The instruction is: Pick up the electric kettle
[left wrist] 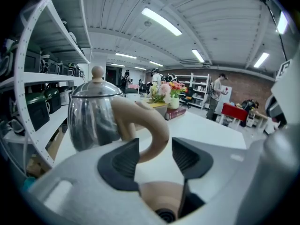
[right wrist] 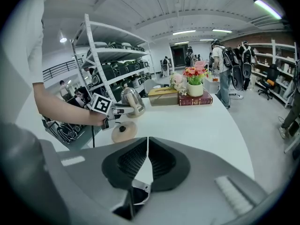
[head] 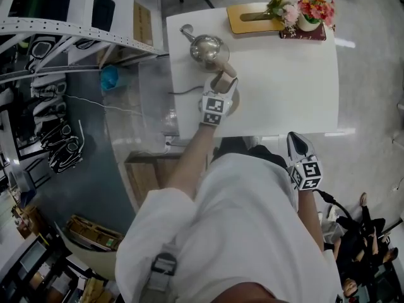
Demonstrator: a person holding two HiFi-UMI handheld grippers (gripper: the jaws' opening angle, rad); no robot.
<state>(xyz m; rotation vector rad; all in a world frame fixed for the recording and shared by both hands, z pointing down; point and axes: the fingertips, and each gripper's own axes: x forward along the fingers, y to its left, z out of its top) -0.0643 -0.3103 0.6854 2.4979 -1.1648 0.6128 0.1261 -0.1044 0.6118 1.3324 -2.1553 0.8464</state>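
A steel electric kettle [head: 207, 48] with a beige handle [head: 225, 76] stands upright on the white table [head: 290, 87]. It stands off its round beige base [head: 235, 105], which lies nearer, partly hidden under my left gripper [head: 222, 81]. In the left gripper view the left gripper [left wrist: 155, 157] is open. The handle [left wrist: 149, 121] curves in between its pads, and a gap shows beside the right pad [left wrist: 187, 156]. My right gripper [head: 295, 141] hangs shut off the table's front edge, and its jaws [right wrist: 146, 159] hold nothing. From there I see the kettle [right wrist: 131, 99] and base [right wrist: 123, 131].
A flower pot [head: 310, 12] on a dark red book and a wooden tissue box [head: 251, 17] sit at the table's far edge. A white shelf rack [head: 69, 24] with appliances stands left of the table. A cable [head: 186, 91] runs off the left edge. People stand in the background.
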